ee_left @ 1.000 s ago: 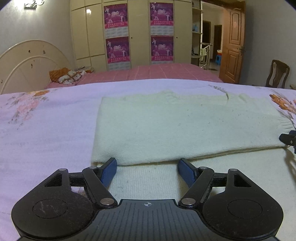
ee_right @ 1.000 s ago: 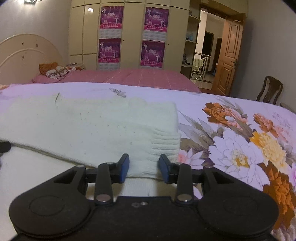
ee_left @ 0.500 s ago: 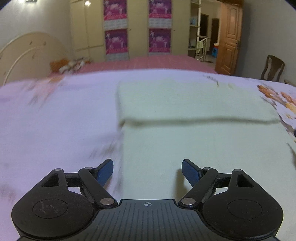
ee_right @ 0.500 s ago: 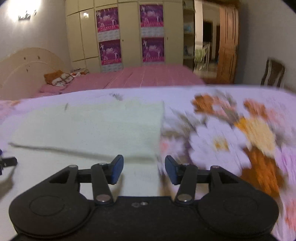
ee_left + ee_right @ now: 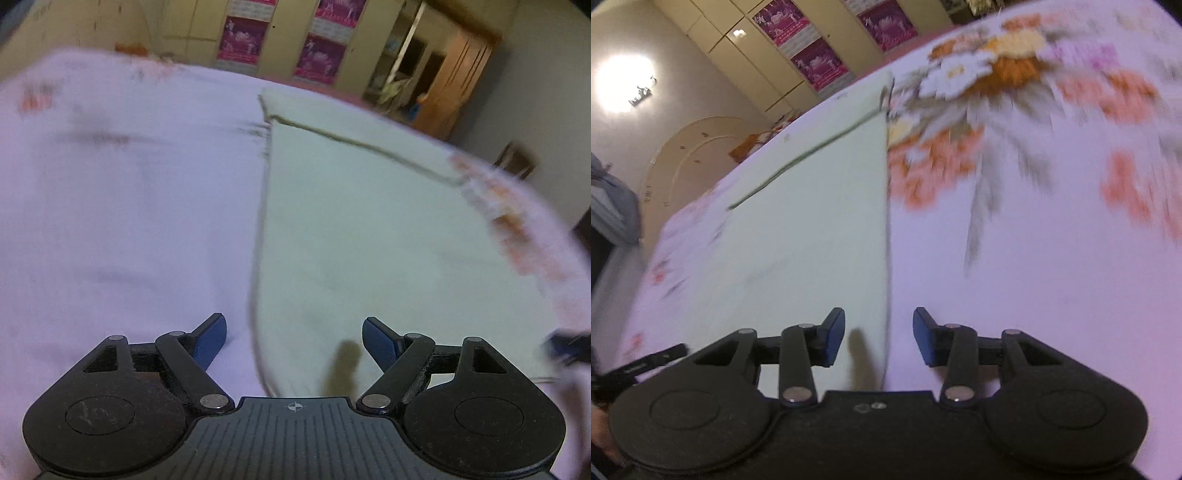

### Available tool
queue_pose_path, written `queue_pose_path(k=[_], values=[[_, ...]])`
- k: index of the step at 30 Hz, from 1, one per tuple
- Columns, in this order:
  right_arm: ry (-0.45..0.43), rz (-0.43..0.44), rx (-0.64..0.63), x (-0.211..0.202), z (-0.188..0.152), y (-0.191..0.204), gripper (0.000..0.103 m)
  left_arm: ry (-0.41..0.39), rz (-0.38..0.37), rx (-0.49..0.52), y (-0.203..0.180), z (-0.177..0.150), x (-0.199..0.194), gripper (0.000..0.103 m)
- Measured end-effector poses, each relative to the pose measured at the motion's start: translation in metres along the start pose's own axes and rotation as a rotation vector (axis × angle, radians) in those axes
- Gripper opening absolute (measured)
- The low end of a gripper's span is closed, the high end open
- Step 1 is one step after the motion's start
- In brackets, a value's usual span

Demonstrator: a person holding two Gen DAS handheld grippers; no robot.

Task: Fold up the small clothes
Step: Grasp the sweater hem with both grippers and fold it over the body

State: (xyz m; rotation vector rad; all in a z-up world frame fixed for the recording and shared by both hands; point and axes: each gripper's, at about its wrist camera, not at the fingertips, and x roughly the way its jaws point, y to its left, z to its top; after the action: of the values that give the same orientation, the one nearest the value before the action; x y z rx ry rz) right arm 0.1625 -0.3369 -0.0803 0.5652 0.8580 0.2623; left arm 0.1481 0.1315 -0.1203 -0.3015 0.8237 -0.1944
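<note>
A pale cream knit garment (image 5: 351, 221) lies flat on the lilac floral bedsheet (image 5: 129, 184), with a folded-over strip (image 5: 332, 114) at its far end. My left gripper (image 5: 293, 328) is open above the garment's near left edge, which runs under the gap between its fingers. In the right wrist view the garment (image 5: 820, 203) fills the left half. My right gripper (image 5: 879, 325) hangs over its right edge with its jaws closing, and the pads touch nothing. Each gripper's tip shows at the rim of the other's view, blurred. Both views are tilted.
Large orange and white flowers (image 5: 979, 74) are printed on the sheet to the right of the garment. Behind the bed stand a cream wardrobe with purple posters (image 5: 243, 37), a wooden door (image 5: 458, 77), a chair (image 5: 517, 158), a rounded headboard (image 5: 690, 155) and a wall lamp (image 5: 624, 85).
Both grippers have drawn back from the folded strip toward the garment's near end and rolled, so the views tilt. The strip now lies far off. The right jaws widened, then narrowed a little.
</note>
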Motion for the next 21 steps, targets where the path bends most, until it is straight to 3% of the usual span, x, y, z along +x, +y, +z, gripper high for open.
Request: queue_pose_path(k=[4, 6, 7, 8, 10, 15, 16, 17, 19, 21], values=[[0.037, 0.107, 0.072, -0.009, -0.022, -0.006, 0.042, -0.007, -0.214, -0.209, 0.027, -0.015, -0.004, 0.080], [0.031, 0.124, 0.084, -0.006, -0.022, -0.007, 0.042, -0.025, -0.271, -0.283, 0.035, -0.022, 0.001, 0.080], [0.031, 0.139, 0.094, -0.003, -0.020, -0.008, 0.042, -0.033, -0.294, -0.321, 0.039, -0.022, 0.005, 0.076], [0.032, 0.160, 0.118, 0.002, -0.017, -0.010, 0.042, -0.032, -0.307, -0.347, 0.041, -0.023, 0.009, 0.058], [0.033, 0.197, 0.161, 0.010, -0.012, -0.014, 0.040, 0.001, -0.308, -0.361, 0.041, -0.022, 0.022, 0.041], [0.043, 0.224, 0.184, 0.018, -0.009, -0.016, 0.032, 0.004, -0.296, -0.321, 0.033, -0.023, 0.025, 0.041], [0.047, 0.220, 0.172, 0.017, -0.010, -0.015, 0.020, 0.004, -0.270, -0.299, 0.030, -0.023, 0.024, 0.012], [0.047, 0.206, 0.150, 0.017, -0.011, -0.013, 0.009, 0.011, -0.243, -0.290, 0.027, -0.019, 0.024, 0.003], [0.018, 0.176, 0.093, 0.007, -0.012, -0.006, 0.005, -0.081, -0.288, -0.291, 0.025, -0.017, 0.002, 0.003], [-0.042, 0.216, 0.035, -0.012, -0.012, 0.005, 0.005, -0.090, -0.233, -0.255, 0.027, -0.014, -0.010, 0.003]])
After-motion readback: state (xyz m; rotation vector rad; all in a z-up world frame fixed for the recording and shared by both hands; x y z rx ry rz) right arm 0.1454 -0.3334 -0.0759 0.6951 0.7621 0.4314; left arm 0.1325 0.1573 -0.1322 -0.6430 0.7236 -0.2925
